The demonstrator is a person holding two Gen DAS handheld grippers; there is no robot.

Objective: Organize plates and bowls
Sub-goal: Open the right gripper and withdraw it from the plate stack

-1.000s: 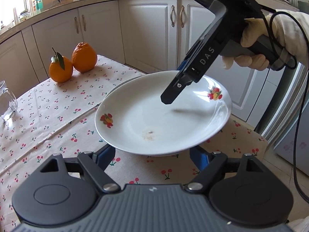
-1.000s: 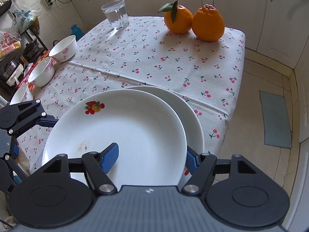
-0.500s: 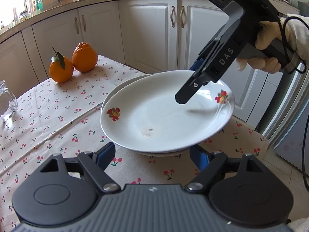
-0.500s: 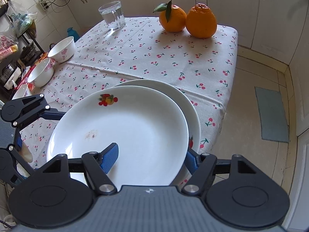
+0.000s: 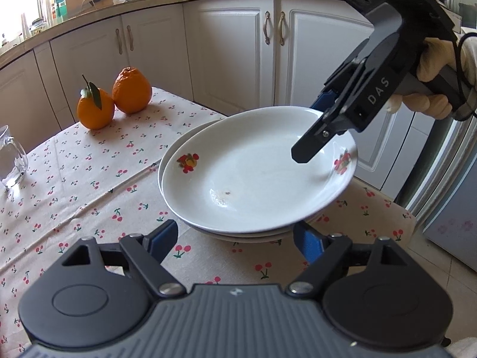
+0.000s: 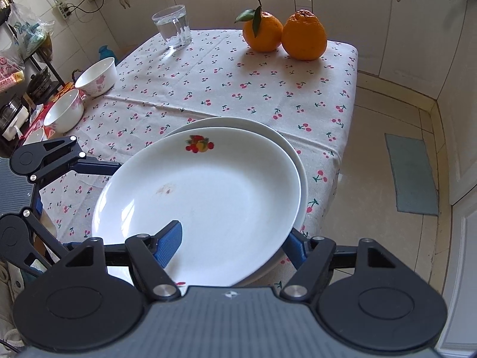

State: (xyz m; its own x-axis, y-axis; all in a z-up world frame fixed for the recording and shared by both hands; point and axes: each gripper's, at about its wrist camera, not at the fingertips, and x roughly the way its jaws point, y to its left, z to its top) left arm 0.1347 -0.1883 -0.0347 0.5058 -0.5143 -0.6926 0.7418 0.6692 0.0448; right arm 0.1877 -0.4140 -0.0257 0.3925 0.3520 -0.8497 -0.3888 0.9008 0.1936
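A white plate with fruit prints [image 5: 256,176] [image 6: 208,197] lies tilted on top of a second white plate [image 5: 162,164] [image 6: 299,161] near the table's corner. My right gripper [image 6: 231,246] has one blue finger over the top plate's rim and one under it; it also shows in the left wrist view [image 5: 316,128]. My left gripper [image 5: 235,238] is open and empty just in front of the plates; it shows at the left of the right wrist view [image 6: 98,165]. Two white bowls [image 6: 97,76] [image 6: 64,115] stand at the table's far left edge.
Two oranges [image 6: 283,34] [image 5: 114,97] and a glass mug of water [image 6: 174,26] [image 5: 10,161] stand at the far end of the cherry-print tablecloth [image 6: 208,89]. White cabinets [image 5: 232,50] surround the table. A cluttered rack [image 6: 18,59] is beyond the bowls.
The top plate has moved away from my left gripper and come down onto the second plate. My right gripper went with it. My left gripper stayed open.
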